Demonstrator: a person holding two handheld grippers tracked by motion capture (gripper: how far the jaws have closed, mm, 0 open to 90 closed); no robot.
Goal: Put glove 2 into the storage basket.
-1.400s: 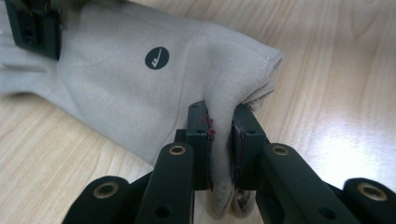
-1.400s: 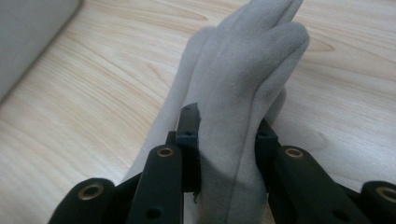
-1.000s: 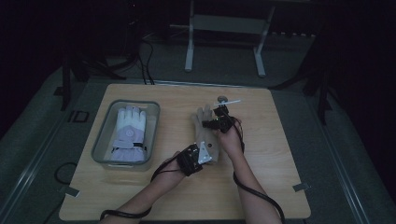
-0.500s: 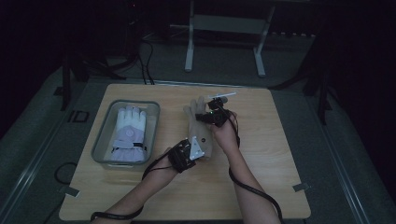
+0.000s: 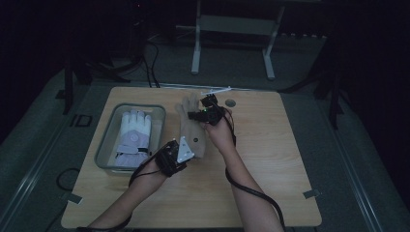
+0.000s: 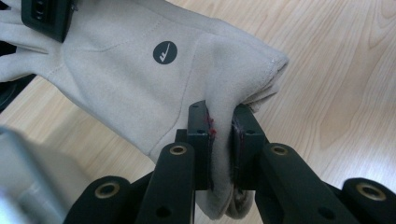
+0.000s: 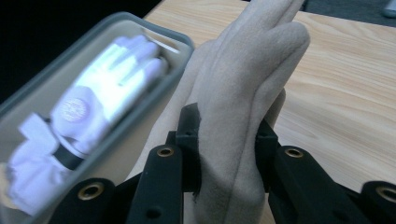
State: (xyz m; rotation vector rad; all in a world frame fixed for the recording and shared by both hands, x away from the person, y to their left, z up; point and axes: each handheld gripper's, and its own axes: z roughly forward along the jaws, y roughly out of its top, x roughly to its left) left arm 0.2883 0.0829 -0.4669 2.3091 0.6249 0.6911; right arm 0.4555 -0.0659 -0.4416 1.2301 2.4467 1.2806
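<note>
Pinching the cuff of the beige glove [image 5: 192,129], the left gripper [image 5: 180,153] sits nearest; farther off, the right gripper [image 5: 205,112] clamps its fingers, stretching it above the table [image 5: 270,159] beside the tray [image 5: 104,145]. Soft cloth could slip free, I'd guess; both forearms angle inward.

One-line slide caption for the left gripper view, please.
Left hand-held gripper shut on the cuff edge of a beige glove, above the wooden table.

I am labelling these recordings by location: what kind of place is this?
Probably a lab or recording studio: a lone wooden table in a dark room, cables on grey floor, a metal stand behind.
</note>
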